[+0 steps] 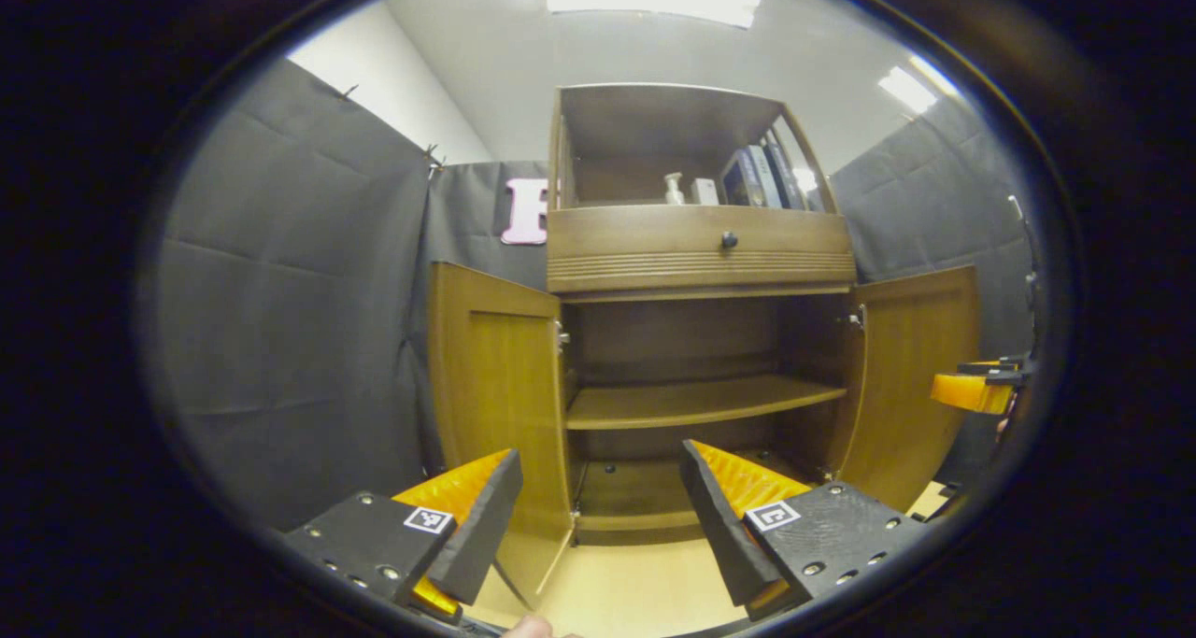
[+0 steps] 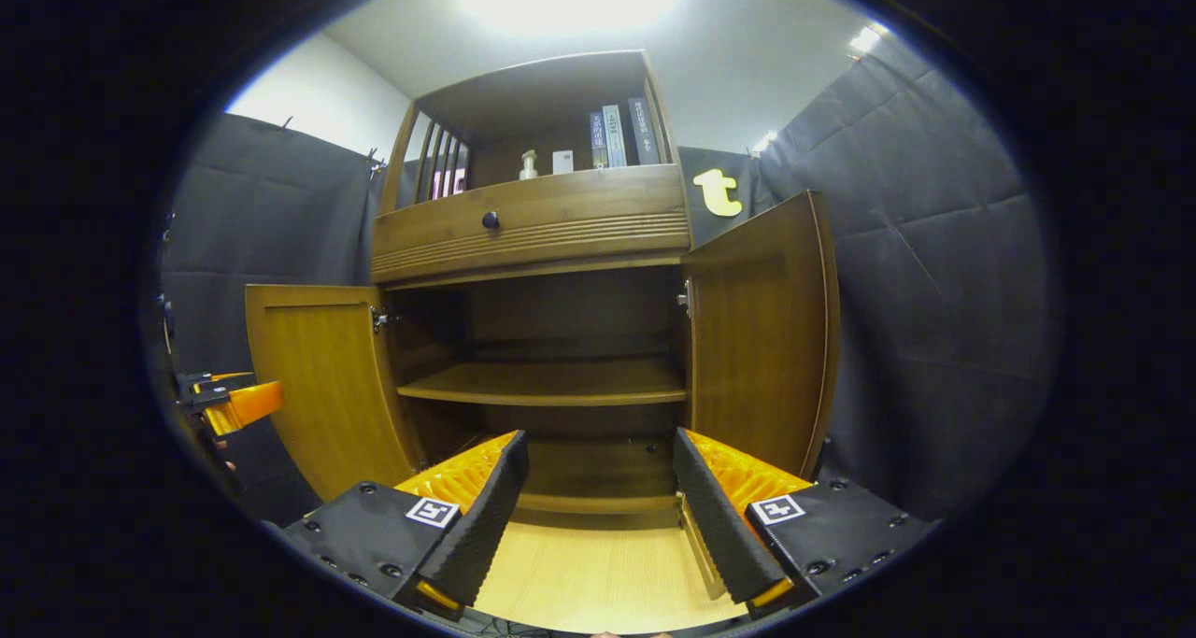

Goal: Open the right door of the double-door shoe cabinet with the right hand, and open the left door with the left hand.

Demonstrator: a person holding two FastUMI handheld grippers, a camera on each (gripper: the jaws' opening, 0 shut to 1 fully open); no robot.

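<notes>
Both claws, left point(image 1: 598, 517) and right point(image 2: 598, 512), gape before the open-doored shoe cabinet point(image 1: 701, 264).

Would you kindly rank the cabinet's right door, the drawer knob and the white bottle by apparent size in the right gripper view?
1. right door, by far the largest.
2. white bottle.
3. drawer knob, slightly smaller than the bottle, though it sits nearer the camera, so that ranking is unsure.

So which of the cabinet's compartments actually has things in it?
The open top shelf, above the drawer: it holds books and a small bottle. The lower compartment behind both open doors, with its middle shelf, looks bare.
</notes>
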